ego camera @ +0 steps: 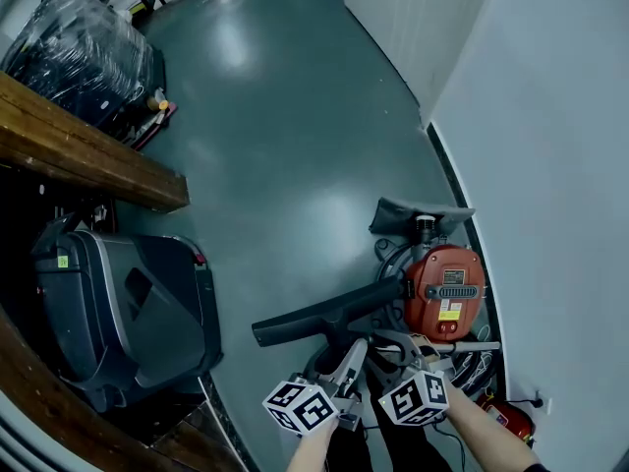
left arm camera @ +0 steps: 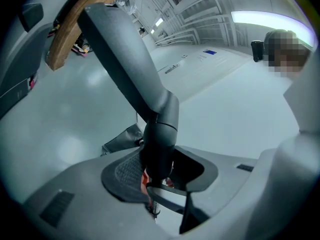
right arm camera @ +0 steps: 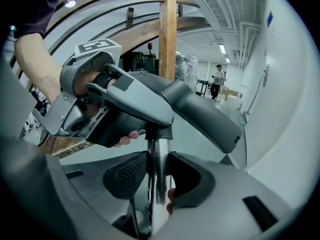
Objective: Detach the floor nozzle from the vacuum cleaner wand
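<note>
Fingers apart on both — left gripper (left arm camera: 159, 176) straddles dark grey plastic floor nozzle (left arm camera: 125, 59) neck, right gripper (right arm camera: 159, 176) straddles chrome wand tube (right arm camera: 158, 159). Nozzle head long, slim.

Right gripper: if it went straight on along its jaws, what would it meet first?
The wand, already between its open jaws, just under the nozzle. Past the wand the nozzle seems next, though depth is unclear.

The right gripper (right arm camera: 159, 181) stood with its jaws apart, the shiny wand (right arm camera: 159, 159) upright between the pads and close to both. Above, the wand entered the dark collar of the grey floor nozzle (right arm camera: 205, 111), where the left gripper (right arm camera: 150, 106) reached in from the left. A wooden post (right arm camera: 167, 29) rose behind.
</note>
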Available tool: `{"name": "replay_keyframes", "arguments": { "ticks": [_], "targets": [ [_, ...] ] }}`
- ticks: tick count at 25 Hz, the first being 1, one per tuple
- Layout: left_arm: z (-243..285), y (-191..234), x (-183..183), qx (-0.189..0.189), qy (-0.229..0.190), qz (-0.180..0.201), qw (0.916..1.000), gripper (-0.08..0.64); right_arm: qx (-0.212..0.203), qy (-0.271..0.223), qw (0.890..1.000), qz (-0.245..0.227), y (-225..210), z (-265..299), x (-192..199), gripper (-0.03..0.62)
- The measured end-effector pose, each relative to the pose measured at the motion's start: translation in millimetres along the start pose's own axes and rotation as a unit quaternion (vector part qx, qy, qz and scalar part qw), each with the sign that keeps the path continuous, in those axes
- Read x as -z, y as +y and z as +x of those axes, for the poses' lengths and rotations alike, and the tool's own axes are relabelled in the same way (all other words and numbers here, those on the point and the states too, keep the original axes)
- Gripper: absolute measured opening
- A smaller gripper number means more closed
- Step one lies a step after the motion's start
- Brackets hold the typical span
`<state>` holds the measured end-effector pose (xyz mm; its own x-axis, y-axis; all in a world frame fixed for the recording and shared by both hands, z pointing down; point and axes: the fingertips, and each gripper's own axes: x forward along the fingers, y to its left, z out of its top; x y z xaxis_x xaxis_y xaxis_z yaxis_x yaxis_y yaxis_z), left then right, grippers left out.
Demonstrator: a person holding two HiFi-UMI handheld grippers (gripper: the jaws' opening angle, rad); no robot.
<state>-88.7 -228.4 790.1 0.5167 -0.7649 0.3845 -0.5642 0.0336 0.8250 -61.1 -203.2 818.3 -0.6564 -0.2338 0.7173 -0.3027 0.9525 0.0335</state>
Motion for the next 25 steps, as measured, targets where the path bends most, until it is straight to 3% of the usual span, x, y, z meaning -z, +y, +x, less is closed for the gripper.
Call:
{"name": "replay_keyframes", "arguments": {
  "ticks": [4, 6, 10, 13, 20, 25],
  "targets": [
    [-4, -1, 2, -0.007, 0.011, -0.005, 0.9999, 0.173, 0.001, 0.001, 1.0, 0.011, 3, -2, -1, 0.156],
    [-9, -1, -5, -0.015, 0.0, 0.01, 0.9998, 0.173, 0.0, 0.005, 1.0, 0.021, 4, -4, 2, 0.152],
    [-39, 2, -79, -0.017, -0.086, 0.009, 0.9961, 0.173, 0.006, 0.004, 1.0, 0.03, -2, -6, 11, 0.147],
    [-48, -2, -113, -0.006, -0.09, 0.032, 0.9954, 0.173, 0.009, 0.007, 1.0, 0.027, -6, -6, 13, 0.146],
    [-56, -11, -101, -0.008, -0.079, 0.047, 0.9957, 0.173, 0.002, 0.019, 1.0, 0.015, 0, -6, 7, 0.147],
    [-66, -25, -109, -0.004, -0.081, 0.066, 0.9945, 0.173, 0.008, -0.025, 0.998, 0.057, -5, -23, -17, 0.149]
  ]
}}
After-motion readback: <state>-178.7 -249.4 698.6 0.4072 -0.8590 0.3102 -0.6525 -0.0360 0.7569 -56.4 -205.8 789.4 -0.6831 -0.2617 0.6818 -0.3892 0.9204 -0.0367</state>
